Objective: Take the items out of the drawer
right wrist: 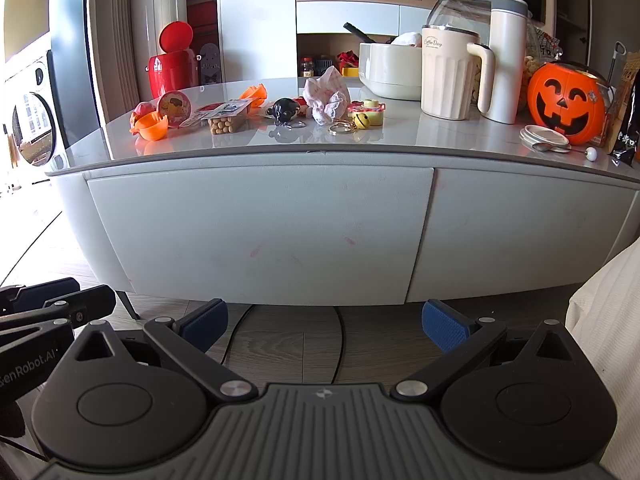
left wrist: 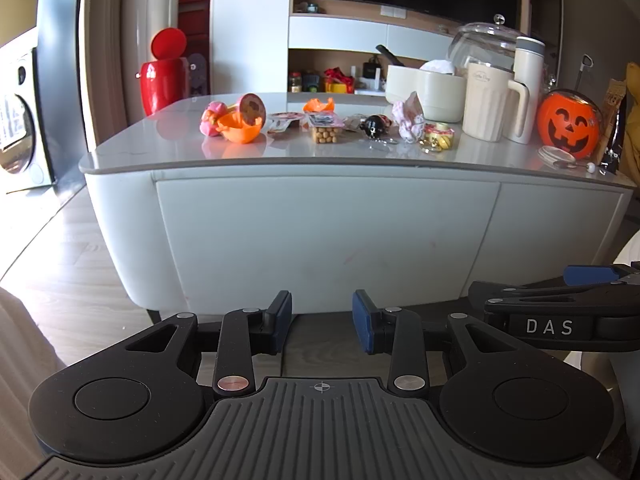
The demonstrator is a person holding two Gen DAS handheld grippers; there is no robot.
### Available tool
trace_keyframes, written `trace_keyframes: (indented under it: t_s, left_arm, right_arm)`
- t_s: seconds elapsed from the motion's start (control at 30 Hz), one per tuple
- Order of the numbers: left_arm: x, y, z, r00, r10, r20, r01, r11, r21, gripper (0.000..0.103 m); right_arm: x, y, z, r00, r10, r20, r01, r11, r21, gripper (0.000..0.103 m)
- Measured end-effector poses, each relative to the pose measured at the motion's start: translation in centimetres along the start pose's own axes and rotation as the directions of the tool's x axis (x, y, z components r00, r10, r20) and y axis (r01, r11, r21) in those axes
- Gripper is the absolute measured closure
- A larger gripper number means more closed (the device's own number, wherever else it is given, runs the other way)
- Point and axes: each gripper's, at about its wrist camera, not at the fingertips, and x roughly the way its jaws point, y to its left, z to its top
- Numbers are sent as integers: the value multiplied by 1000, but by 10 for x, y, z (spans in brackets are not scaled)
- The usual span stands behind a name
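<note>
Right wrist: smooth, curved pale drawer front (right wrist: 260, 232)

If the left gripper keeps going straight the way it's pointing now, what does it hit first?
Probably the wood floor just before the cabinet's left drawer front. The left gripper is open and empty, angled downward. Depth is hard to judge.

Ahead of both tools, the low white cabinet's drawer fronts (right wrist: 260, 232) look matt and smooth, faintly smudged pink. Its grey tabletop (right wrist: 400, 136) is glossy, mirroring the clutter. The orange plastic pumpkin bucket (right wrist: 566, 100) to the far right shines. The clear glass lidded jar (left wrist: 482, 42) gleams. Beneath the tools, the grey wood-grain floor (right wrist: 380, 344) looks matt.
</note>
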Motion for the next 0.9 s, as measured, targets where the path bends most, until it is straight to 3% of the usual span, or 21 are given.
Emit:
trace_keyframes:
  t_s: [0.53, 0.57, 0.6, 0.63, 0.7, 0.9]
  left_arm:
    - [2, 0, 1, 1000, 8, -17, -8, 1000, -1, 66]
    - [2, 0, 1, 1000, 0, -19, -1, 1000, -3, 70]
    - [2, 0, 1, 1000, -15, -19, 15, 1000, -8, 82]
    - [1, 0, 2, 999, -32, -17, 32, 999, -15, 87]
    - [-2, -1, 2, 998, -62, -2, 62, 998, -28, 88]
    - [2, -5, 8, 998, -45, -34, 44, 998, -33, 88]
  right_arm:
    - [0, 0, 0, 1000, 0, -1, 0, 1000, 1, 0]
    - [0, 0, 0, 1000, 0, -1, 0, 1000, 0, 0]
    - [0, 0, 0, 1000, 0, -1, 0, 1000, 0, 0]
    - [0, 0, 0, 1000, 0, -1, 0, 1000, 2, 0]
    - [1, -1, 0, 1000, -1, -5, 1, 1000, 6, 0]
    - [3, -8, 2, 1000, 1, -28, 1, 999, 52, 0]
